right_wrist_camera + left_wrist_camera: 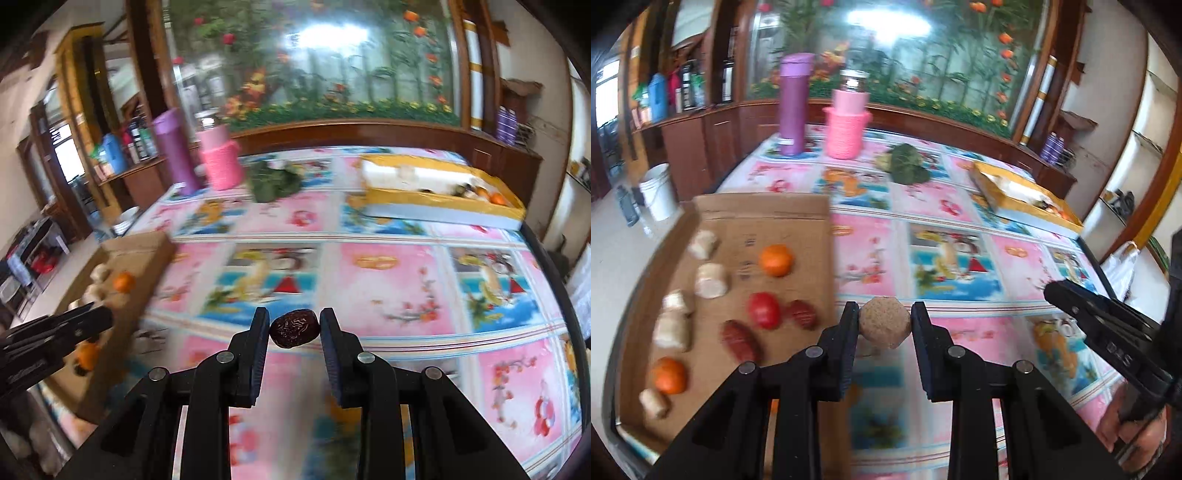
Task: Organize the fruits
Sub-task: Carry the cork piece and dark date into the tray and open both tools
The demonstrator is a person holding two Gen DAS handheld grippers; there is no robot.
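— Fruits, then: laid out on the cardboard tray at the table's left edge, as seen from the left wrist. Counted two oranges, one red tomato-like piece, two dark red dates and several pale cylinders.

— Barely showed any of that from the right wrist. Caught only a blurred corner of the tray with one orange on it.

— Left gripper clenched on a tan, speckled, faceted lump, held above the patterned tablecloth just right of the tray.

— Right gripper clamped on a wrinkled dark brown date, likewise above the cloth.

— Glimpsed the right gripper at the left view's right edge, cut off, with a hand below it.

— And the left gripper low on the left in the right-hand view, in front of part of the tray.

— Farther right, a yellow box with more fruit inside; contents too small to name.

— Clearer from the right wrist: yellow box, something orange at its far end. Rest hard to make out.
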